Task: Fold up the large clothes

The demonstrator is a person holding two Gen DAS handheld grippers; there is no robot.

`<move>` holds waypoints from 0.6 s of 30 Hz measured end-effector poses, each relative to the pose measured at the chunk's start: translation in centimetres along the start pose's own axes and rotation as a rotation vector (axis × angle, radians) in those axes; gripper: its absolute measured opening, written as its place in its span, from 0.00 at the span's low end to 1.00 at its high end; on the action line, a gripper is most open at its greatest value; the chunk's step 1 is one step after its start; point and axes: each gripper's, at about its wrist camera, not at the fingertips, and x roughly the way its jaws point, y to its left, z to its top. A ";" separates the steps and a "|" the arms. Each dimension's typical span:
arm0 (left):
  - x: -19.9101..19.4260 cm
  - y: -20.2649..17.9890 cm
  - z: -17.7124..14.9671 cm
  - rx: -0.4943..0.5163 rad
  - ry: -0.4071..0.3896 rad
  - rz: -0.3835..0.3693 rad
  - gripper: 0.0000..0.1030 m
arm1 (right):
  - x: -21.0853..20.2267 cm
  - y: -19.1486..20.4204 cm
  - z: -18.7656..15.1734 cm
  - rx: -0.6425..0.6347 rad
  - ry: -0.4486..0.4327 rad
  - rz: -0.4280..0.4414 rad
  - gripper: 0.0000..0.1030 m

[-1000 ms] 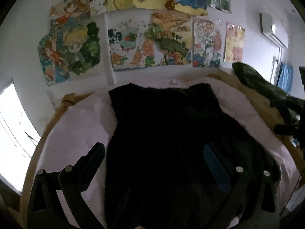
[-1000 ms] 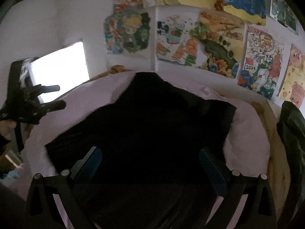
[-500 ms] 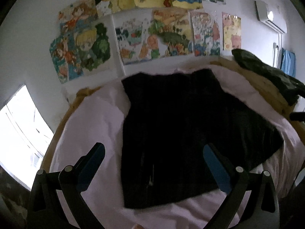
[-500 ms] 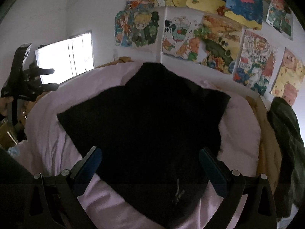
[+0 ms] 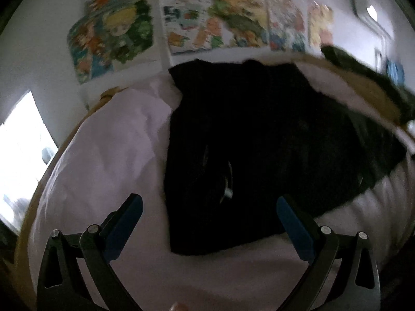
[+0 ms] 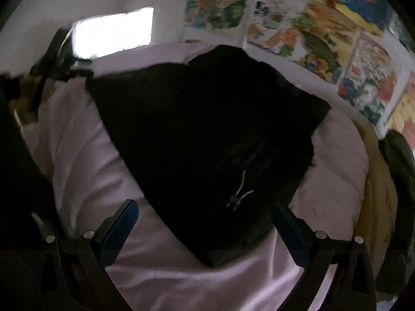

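Note:
A large black garment [image 5: 259,140] lies spread flat on a bed with a pale pink cover [image 5: 103,160]. It also shows in the right wrist view [image 6: 207,129], with a small silver zipper pull [image 6: 238,197] near its front edge. My left gripper [image 5: 208,207] is open and empty, hovering above the garment's near left corner. My right gripper [image 6: 205,210] is open and empty, hovering above the garment's near corner by the zipper. The left gripper [image 6: 59,62] shows at the far left in the right wrist view.
Colourful drawings [image 5: 207,26] cover the wall behind the bed. A dark green garment [image 5: 368,77] lies on tan bedding [image 6: 376,194] at the right side. A bright window [image 5: 20,155] is at the left. An air conditioner [image 5: 368,13] hangs at the upper right.
Both grippers rose away from the garment, then dropped closer again toward its near edge. Both stayed open and empty. The garment has not moved.

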 end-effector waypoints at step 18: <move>5.4 -3.5 -5.5 0.444 -0.010 0.205 0.99 | 5.2 3.4 -2.4 -0.271 0.036 -0.329 1.00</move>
